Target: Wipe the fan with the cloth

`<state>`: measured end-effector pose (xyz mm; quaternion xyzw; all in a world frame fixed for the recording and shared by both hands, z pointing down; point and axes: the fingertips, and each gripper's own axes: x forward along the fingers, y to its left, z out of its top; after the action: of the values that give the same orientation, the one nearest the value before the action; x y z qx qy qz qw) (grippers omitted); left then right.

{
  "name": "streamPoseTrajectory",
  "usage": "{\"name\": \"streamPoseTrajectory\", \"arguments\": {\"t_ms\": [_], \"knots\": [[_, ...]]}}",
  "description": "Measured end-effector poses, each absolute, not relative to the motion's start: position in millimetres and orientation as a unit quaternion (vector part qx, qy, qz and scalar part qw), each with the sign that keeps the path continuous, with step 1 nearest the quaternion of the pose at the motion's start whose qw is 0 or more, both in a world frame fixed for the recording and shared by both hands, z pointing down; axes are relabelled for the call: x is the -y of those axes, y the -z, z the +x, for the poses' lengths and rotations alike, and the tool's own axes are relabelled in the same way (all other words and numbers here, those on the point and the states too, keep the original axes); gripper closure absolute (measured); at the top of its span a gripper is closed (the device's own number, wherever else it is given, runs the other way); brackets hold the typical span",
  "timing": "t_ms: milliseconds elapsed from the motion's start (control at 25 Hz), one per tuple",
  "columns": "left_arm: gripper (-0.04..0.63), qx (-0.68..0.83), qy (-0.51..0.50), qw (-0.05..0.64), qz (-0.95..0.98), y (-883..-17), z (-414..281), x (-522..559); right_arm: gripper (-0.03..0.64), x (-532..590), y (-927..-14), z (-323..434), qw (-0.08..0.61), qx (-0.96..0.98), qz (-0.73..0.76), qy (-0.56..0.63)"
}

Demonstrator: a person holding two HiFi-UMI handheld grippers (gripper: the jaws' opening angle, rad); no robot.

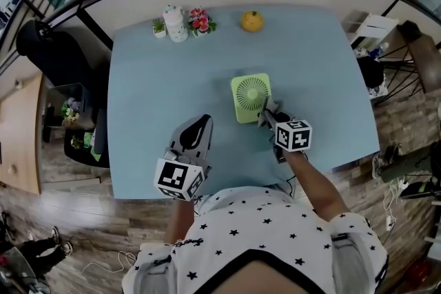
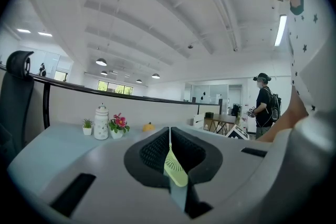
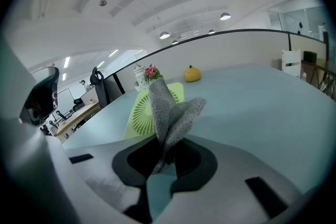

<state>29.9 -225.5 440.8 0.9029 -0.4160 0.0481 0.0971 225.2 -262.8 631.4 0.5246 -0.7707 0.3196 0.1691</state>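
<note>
grey cloth (image 3: 170, 113), soft, floppy, clenched in fingers of right gripper (image 3: 164, 157); left gripper (image 2: 169, 157) closed, empty; fan (image 1: 251, 98) looks light, brace its frame

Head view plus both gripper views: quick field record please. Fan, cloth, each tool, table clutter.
fan: light green, lying flat on the blue table, grille up
cloth: grey, pinched in right tool, at the fan's near right edge; contact unclear
right tool: shut on cloth
left tool: shut, empty, left of the fan
far edge: small plant, white jar, flower pot, orange object
</note>
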Motion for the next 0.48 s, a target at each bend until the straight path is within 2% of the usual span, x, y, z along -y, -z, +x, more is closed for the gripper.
{"name": "streamPoseTrajectory", "arguments": {"t_ms": [480], "knots": [[0.561,0.426,-0.061,0.094,0.898,-437.5,42.9,216.1,0.563,263.1,-625.0,238.0,0.121,0.767,0.521,-0.354]]}}
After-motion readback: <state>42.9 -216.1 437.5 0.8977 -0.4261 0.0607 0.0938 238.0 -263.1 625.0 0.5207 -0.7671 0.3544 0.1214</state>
